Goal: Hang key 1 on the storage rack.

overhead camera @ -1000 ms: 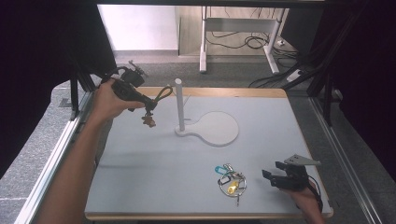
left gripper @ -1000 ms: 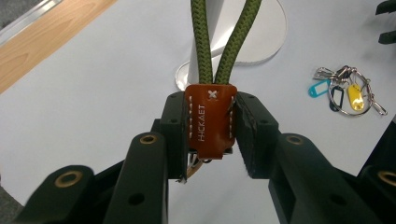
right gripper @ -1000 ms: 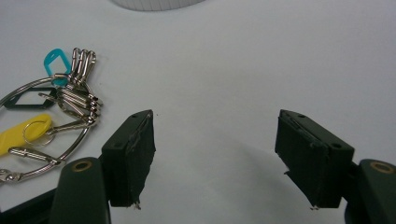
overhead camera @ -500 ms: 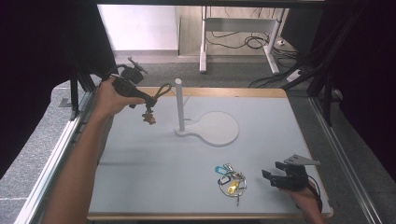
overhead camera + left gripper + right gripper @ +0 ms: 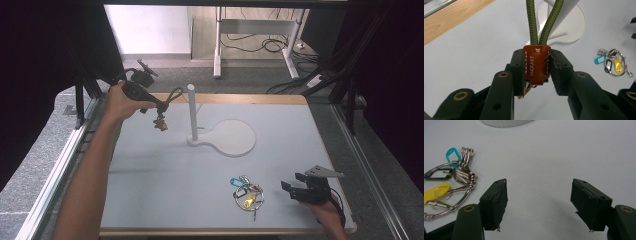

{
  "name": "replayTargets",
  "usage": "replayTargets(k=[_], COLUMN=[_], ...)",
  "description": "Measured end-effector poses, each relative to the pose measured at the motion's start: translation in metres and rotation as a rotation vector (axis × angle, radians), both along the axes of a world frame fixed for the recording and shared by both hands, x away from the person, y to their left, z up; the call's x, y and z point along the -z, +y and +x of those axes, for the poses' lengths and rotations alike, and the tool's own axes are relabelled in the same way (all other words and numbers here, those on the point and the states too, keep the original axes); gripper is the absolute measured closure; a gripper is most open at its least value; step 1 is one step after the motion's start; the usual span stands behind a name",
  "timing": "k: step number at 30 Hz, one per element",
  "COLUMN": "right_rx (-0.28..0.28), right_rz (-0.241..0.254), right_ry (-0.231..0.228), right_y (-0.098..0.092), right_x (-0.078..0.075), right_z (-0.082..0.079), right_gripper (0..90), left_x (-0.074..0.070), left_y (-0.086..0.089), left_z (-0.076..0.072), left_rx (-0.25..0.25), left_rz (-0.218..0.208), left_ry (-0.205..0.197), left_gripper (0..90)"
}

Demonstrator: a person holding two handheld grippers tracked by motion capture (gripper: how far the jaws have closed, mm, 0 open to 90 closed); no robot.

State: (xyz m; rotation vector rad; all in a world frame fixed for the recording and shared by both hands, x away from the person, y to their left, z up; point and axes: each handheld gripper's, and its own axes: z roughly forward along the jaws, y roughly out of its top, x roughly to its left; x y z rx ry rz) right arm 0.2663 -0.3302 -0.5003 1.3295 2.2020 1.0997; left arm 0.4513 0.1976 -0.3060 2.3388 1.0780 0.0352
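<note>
Left gripper (image 5: 159, 106), far left above the table (image 5: 165, 175), is clamped on the brown leather tab (image 5: 536, 65) of a keychain; its green cord loop (image 5: 175, 95) reaches right toward the white post (image 5: 192, 112), and a small charm (image 5: 160, 123) dangles below. Compared with a second ago the hand has dropped slightly and edged right, so the loop now sits just beside the post's top, not yet over it. Grip unchanged, jaws tight on the tab. Judgement: this is the approach to hang the loop on the post; next it needs lifting over the tip and lowering. Post stands on a round white base (image 5: 232, 137), mid table. Near right, a bunch of keys (image 5: 246, 192) lies flat, untouched. Right gripper (image 5: 295, 189) rests just right of it, jaws apart, nothing between them, no shift from before.
</note>
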Motion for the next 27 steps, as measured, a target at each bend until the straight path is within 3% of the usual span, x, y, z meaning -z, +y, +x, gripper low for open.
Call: replayTargets(k=[7, 9, 27], right_rx=[0.002, 0.003, 0.002], right_rz=[-0.005, -0.007, -0.011], right_ry=[-0.011, -0.016, -0.009], right_y=[0.000, 0.000, 0.000], right_x=[0.000, -0.001, 0.000], right_z=[0.000, 0.000, 0.000], right_gripper=[29.7, 29.8, 29.8], left_x=[0.003, 0.005, 0.018], left_y=[0.000, 0.001, -0.009], left_z=[0.007, 0.008, 0.015], left_rx=[-0.005, -0.010, 0.020], left_rz=[0.000, -0.022, 0.002], left_ry=[0.010, 0.012, 0.034], left_gripper=[66.6, 66.6, 66.6])
